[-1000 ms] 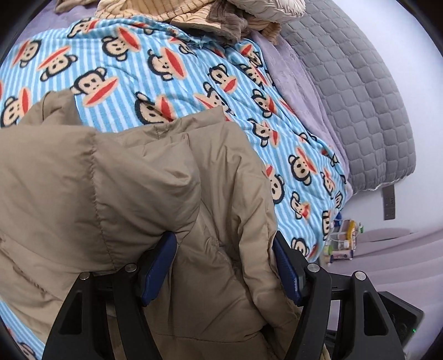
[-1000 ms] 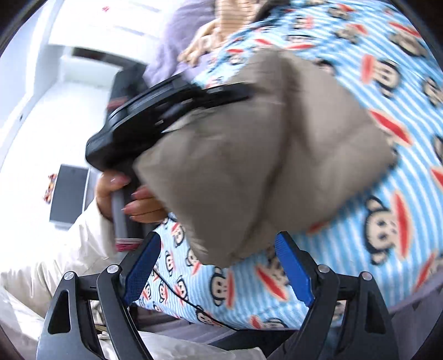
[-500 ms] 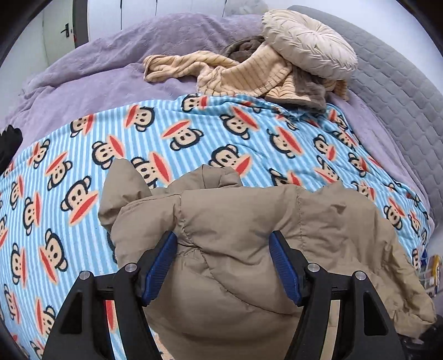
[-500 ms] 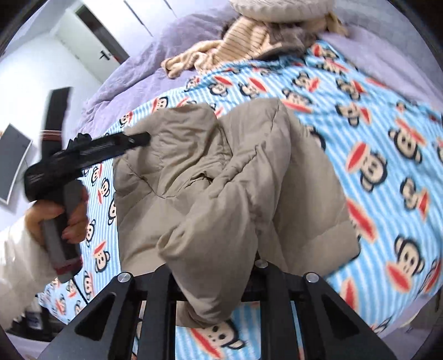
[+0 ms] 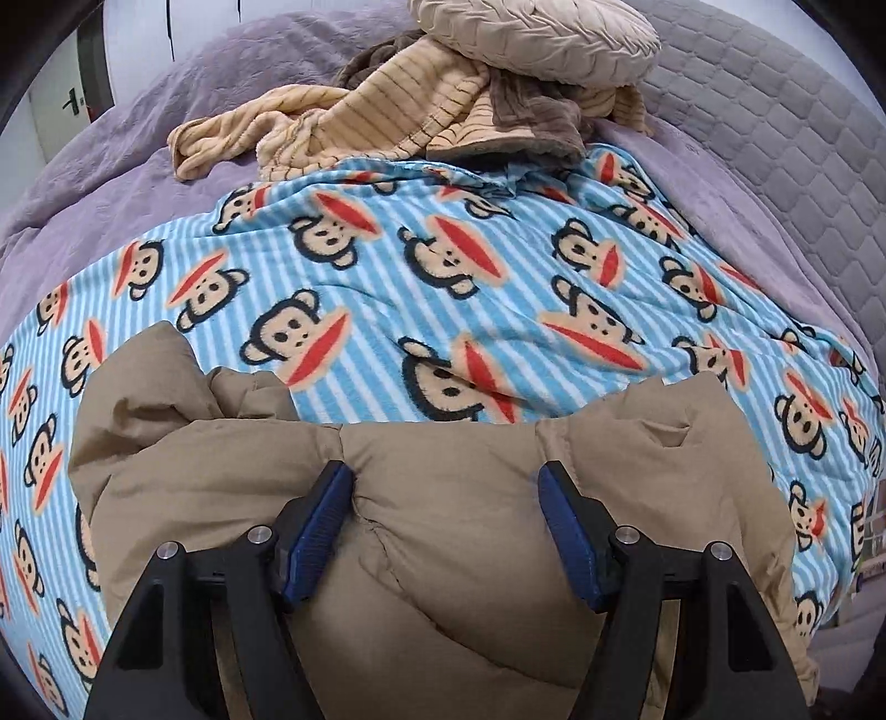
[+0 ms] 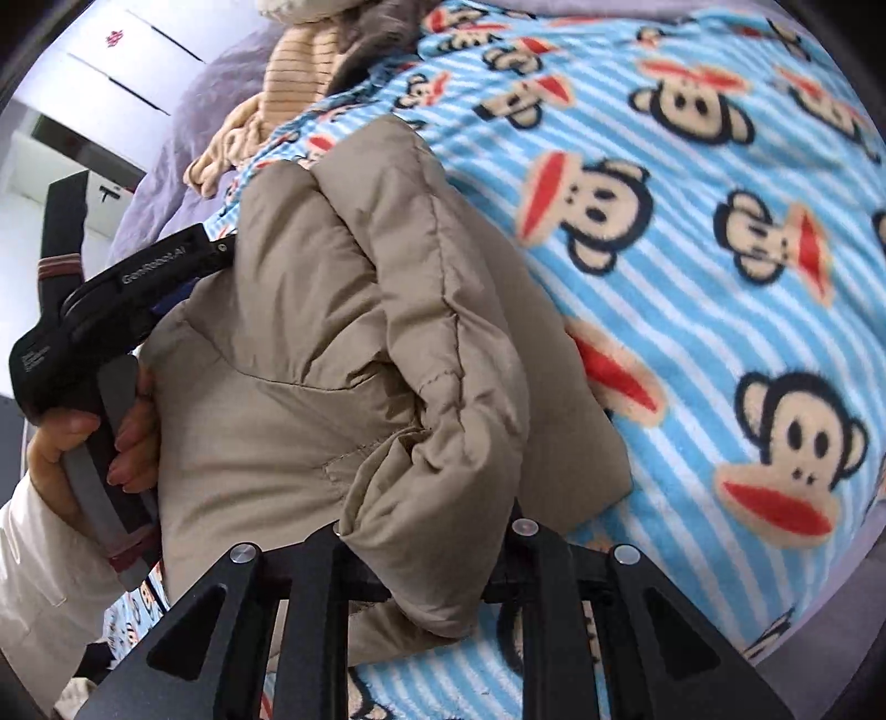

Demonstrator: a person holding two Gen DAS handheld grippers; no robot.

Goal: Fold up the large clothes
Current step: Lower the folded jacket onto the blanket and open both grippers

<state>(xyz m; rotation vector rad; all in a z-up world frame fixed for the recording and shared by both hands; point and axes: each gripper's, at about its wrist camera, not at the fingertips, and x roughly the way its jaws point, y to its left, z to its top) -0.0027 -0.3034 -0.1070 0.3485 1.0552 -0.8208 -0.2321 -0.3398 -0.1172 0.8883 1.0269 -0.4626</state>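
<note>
Where the left wrist camera looks along the bed, the left gripper (image 5: 446,526) stands spread wide over a tan puffer jacket (image 5: 443,554) lying on a monkey-print blanket (image 5: 443,266). From the right wrist camera, the right gripper (image 6: 426,576) is clamped on a jacket fold.

Left wrist view: set low and close over the tan puffy jacket (image 5: 443,554), facing up the bed toward the headboard (image 5: 775,138) and round cushion (image 5: 531,39). Right wrist view: pressed closer still, rolled sideways, facing across the monkey blanket (image 6: 720,277). Shared by the 2: jacket, blanket, striped garment (image 5: 360,127).
</note>
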